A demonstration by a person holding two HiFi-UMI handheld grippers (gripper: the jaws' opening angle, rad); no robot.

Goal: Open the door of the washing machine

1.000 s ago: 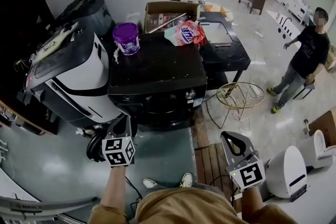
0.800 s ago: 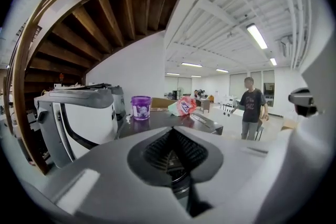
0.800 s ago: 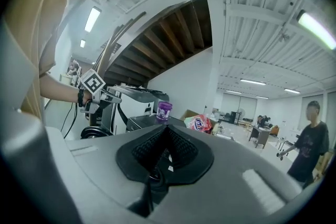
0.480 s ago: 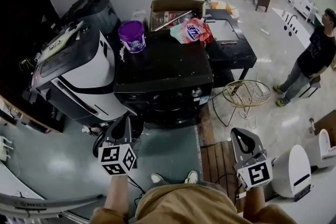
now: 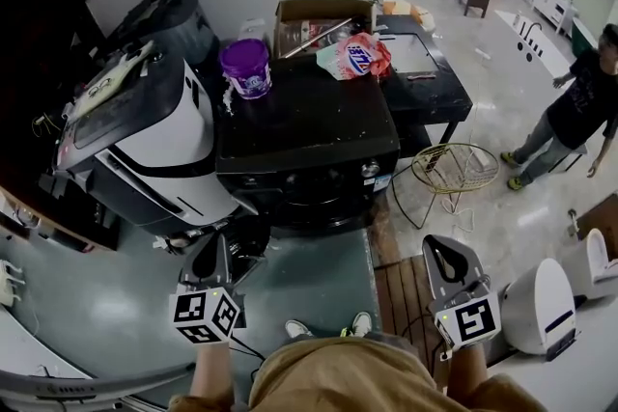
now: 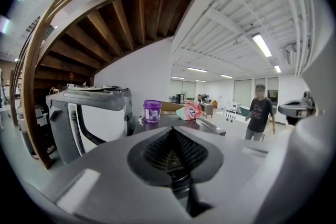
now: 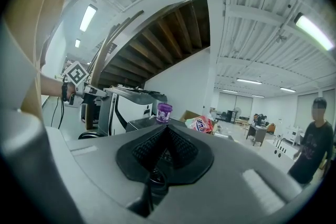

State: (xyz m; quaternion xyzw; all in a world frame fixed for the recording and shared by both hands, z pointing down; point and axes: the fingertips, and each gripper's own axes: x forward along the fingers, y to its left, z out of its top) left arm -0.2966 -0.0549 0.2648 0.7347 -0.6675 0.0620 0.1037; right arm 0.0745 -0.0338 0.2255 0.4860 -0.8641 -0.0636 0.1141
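The black front-loading washing machine (image 5: pixel 304 125) stands in the middle of the head view, its control knob (image 5: pixel 370 170) on the front. A dark round part (image 5: pixel 246 236), apparently its door, stands out from the front's lower left. My left gripper (image 5: pixel 214 253) is just left of that part and apart from it, jaws shut on nothing (image 6: pixel 173 131). My right gripper (image 5: pixel 439 258) hangs lower right, away from the machine, its pads also together and empty (image 7: pixel 167 131).
A purple tub (image 5: pixel 244 68), a detergent bag (image 5: pixel 352 55) and a cardboard box (image 5: pixel 319 19) sit on or behind the washer. A grey-white machine (image 5: pixel 145 140) stands at its left, a wire basket table (image 5: pixel 449 171) at its right. A person (image 5: pixel 579 111) stands far right.
My left gripper has drawn back from the washer's front toward me, lower in the head view. The right gripper has hardly shifted.
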